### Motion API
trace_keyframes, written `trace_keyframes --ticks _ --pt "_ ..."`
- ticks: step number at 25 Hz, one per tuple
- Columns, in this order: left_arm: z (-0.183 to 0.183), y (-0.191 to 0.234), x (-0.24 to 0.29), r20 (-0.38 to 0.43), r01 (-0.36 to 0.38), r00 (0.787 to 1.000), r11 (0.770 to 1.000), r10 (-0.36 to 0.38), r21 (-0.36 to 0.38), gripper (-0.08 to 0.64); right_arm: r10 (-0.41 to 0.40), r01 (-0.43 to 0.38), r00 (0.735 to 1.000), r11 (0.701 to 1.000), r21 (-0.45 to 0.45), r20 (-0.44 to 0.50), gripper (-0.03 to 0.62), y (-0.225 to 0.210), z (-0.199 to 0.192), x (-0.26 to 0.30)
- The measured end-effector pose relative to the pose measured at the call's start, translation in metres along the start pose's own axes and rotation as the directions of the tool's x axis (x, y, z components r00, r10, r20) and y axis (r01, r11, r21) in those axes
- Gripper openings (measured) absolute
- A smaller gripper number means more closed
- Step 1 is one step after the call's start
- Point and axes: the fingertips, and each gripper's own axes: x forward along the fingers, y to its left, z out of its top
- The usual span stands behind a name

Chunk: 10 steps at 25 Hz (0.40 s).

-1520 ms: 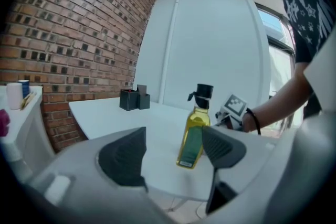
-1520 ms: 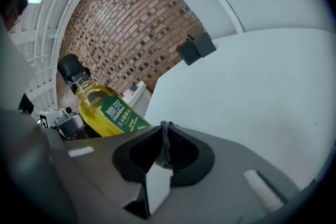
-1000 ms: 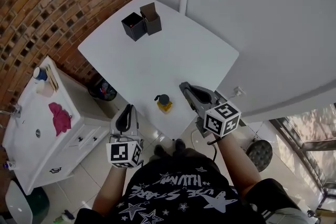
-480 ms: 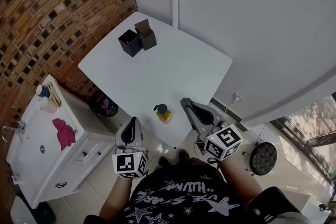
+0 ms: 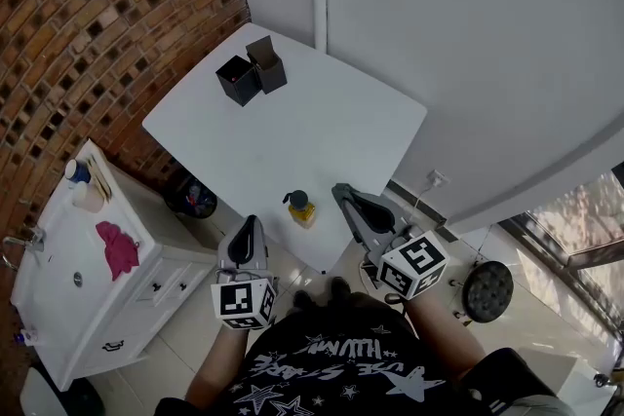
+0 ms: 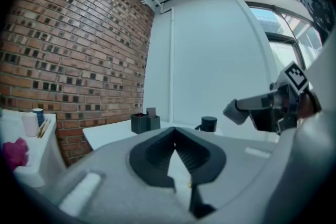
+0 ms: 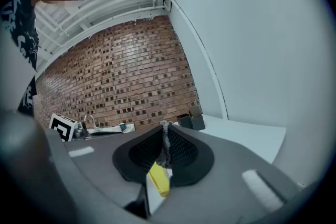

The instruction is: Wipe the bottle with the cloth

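A small yellow bottle (image 5: 300, 208) with a black cap stands near the front edge of the white table (image 5: 292, 122); its cap (image 6: 209, 123) shows in the left gripper view. A pink cloth (image 5: 117, 248) lies on the white sink cabinet at left, away from both grippers. My left gripper (image 5: 246, 227) hangs off the table's front edge, left of the bottle, shut and empty. My right gripper (image 5: 341, 195) sits just right of the bottle, jaws together. A thin grey fuzzy strip (image 7: 165, 143) shows in the seam between its pads, with a yellow piece (image 7: 159, 178) below; I cannot tell what they are.
Two black boxes (image 5: 252, 71) stand at the table's far left corner. The white sink cabinet (image 5: 93, 287) with drawers lines the brick wall at left, a bin (image 5: 190, 195) beside it. A stool (image 5: 486, 292) stands at right. White walls close the far side.
The head view has drifted, so the table and cabinet sit a little differently in frame. Both grippers hold about the same places near the bottle, which has not moved.
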Motion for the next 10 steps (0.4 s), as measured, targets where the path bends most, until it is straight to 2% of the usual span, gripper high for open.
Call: trace_keyframes --ticks 4,10 --pt "0.0007 -0.0028 -0.0009 0.000 0.007 1.000 1.000 -0.007 0.025 0.000 -0.002 0.002 1.000 1.000 -0.020 -0.012 0.034 0.0034 -0.0008 -0.0014" --pt "-0.0004 -0.0024 -0.0007 -0.001 0.009 1.000 1.000 -0.009 -0.004 0.000 -0.005 0.004 1.000 1.000 -0.027 -0.018 0.034 0.0048 -0.0039 -0.0016"
